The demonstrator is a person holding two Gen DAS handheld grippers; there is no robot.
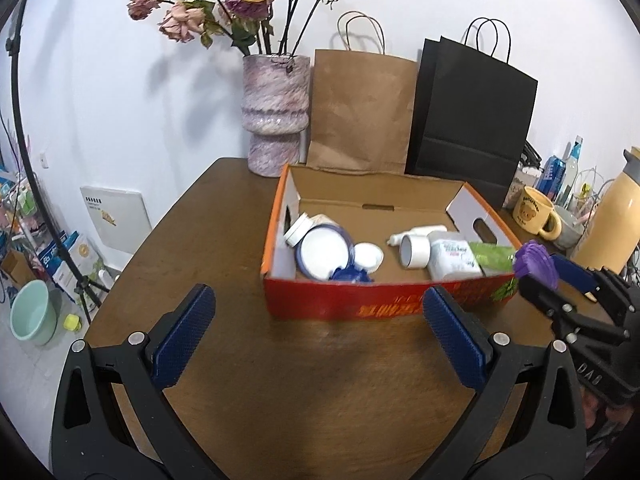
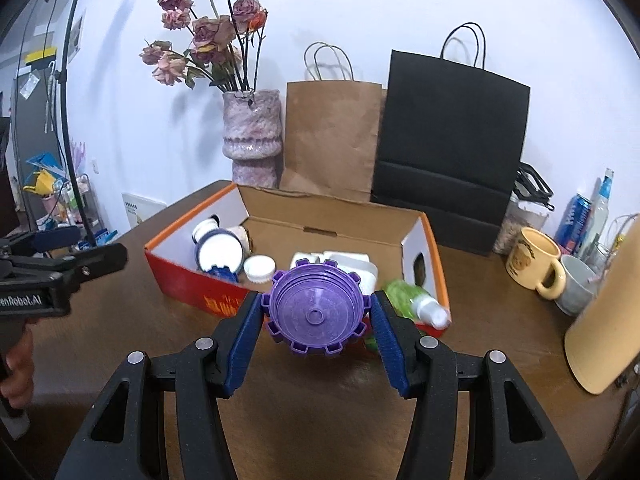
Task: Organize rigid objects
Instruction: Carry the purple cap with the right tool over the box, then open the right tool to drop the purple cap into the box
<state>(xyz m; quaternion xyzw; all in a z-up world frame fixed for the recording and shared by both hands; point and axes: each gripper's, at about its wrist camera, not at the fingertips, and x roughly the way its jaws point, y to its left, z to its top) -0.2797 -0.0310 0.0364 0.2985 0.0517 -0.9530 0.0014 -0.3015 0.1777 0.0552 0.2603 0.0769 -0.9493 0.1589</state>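
Note:
A red and orange cardboard box [image 1: 340, 304] stands open on the brown table [image 1: 280, 400]; it also shows in the right wrist view [image 2: 180, 276]. Inside lie white and blue jars [image 1: 324, 250], a white tape roll [image 1: 414, 251], a white packet [image 1: 452, 258] and a green bottle [image 2: 408, 294]. My right gripper [image 2: 316, 316] is shut on a purple notched lid [image 2: 316, 308] and holds it in front of the box's near right corner; the lid shows in the left wrist view [image 1: 534, 264]. My left gripper [image 1: 316, 324] is open and empty, just before the box's front wall.
A marbled vase [image 1: 276, 116] of dried roses, a brown paper bag [image 1: 360, 112] and a black paper bag [image 1: 472, 108] stand behind the box. A yellow mug [image 2: 532, 260], a grey cup [image 2: 576, 288], bottles and a tan flask [image 1: 608, 224] stand at the right.

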